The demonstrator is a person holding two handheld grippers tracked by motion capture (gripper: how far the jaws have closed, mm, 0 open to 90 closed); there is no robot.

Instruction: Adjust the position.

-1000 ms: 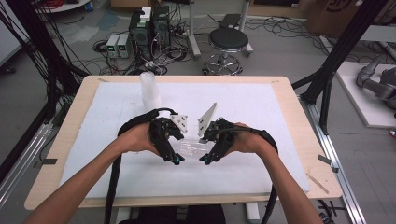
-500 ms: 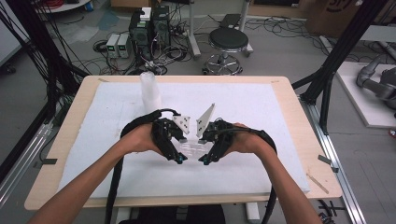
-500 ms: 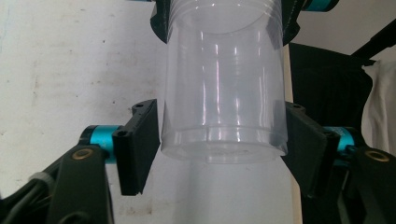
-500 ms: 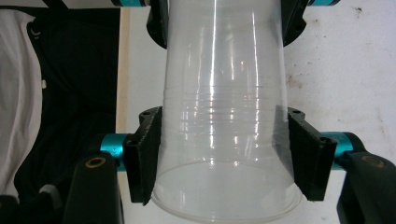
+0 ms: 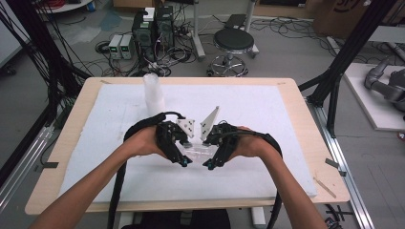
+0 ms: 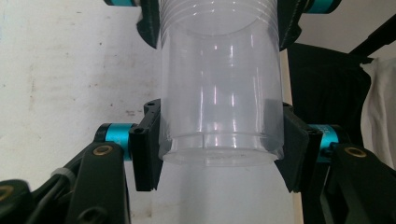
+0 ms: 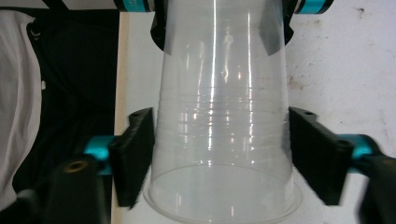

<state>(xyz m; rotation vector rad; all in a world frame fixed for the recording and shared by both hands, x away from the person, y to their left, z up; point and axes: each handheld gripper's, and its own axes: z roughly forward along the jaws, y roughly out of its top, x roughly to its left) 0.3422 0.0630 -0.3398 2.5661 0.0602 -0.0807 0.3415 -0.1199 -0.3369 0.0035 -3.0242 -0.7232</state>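
- Across the desk [image 5: 286, 109]: white pad covering nearly all of the wooden top.
- Beyond the gripped cup, near the pad's far edge: upright stack of clear cups [image 5: 153, 93].
- Between both hands, near the pad's middle: clear plastic cup [image 5: 198, 151], lying level.
- Left of cup: left gripper [image 5: 183, 161], fingers [image 6: 145, 149] clenched on its base end.
- Right of cup: right gripper [image 5: 210, 164], fingers [image 7: 135, 154] just been opening, flanking the rim end, slightly apart.
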